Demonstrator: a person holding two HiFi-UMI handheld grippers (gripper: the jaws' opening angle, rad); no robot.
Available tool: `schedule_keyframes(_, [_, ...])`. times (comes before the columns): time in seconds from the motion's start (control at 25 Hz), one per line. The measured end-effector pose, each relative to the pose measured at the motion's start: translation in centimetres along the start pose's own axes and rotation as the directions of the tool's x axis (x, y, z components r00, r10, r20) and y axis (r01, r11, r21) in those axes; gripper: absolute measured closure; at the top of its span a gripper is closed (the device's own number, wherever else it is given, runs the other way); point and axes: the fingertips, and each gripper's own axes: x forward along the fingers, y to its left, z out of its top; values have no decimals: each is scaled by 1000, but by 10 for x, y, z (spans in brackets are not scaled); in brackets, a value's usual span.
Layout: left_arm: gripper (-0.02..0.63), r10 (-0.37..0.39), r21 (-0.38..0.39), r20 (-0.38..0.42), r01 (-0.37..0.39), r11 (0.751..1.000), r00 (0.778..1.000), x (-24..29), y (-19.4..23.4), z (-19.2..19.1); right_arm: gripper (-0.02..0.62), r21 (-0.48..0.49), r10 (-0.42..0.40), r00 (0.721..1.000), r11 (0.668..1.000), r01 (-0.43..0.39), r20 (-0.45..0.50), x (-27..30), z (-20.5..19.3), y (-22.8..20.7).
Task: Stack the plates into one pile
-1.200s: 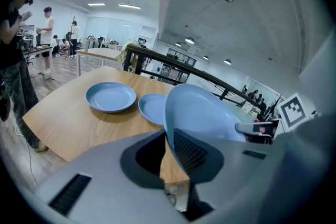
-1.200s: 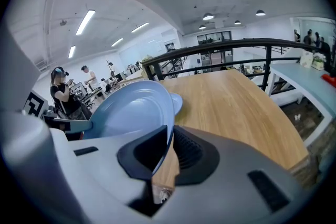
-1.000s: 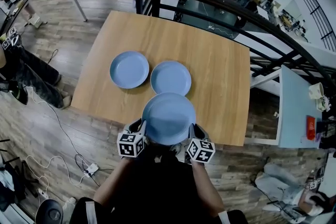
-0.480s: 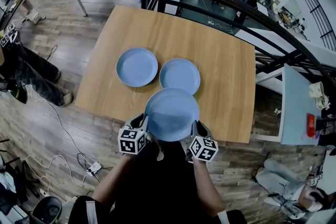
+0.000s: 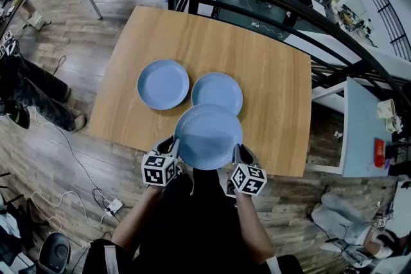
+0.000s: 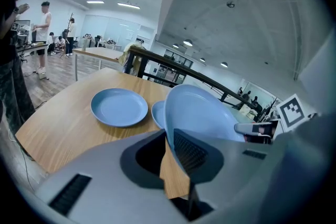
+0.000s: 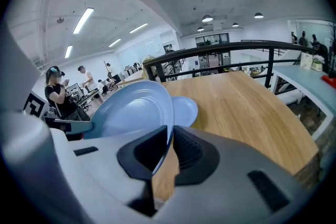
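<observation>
I count three blue plates. The left plate (image 5: 163, 84) and right plate (image 5: 217, 94) lie just beside each other on the one wooden table (image 5: 270, 86). I hold the third plate (image 5: 209, 137) above the table's near edge, with the left gripper (image 6: 169, 152) and right gripper (image 7: 170, 152) each clamped on opposite sides of its rim.

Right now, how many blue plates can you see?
3. The held plate is gripped by the left gripper and right gripper; the left plate and right plate lie side by side on the table. None seems hidden.
</observation>
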Motion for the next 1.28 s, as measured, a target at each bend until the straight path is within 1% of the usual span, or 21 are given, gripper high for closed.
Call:
schedule_keyframes(0.8, [543, 41, -28, -61, -43, 999, 997, 91, 5, 37, 541, 3, 34, 997, 999, -34, -76, 82, 49, -42])
schedule_keyframes(1.08, [543, 58, -27, -90, -61, 998, 994, 117, 8, 41, 541, 14, 44, 993, 999, -42, -111, 105, 53, -55])
schedule_keyframes(1.28, [543, 76, -43, -113, -81, 996, 991, 135, 15, 41, 541, 18, 51, 989, 999, -49, -140, 126, 55, -61])
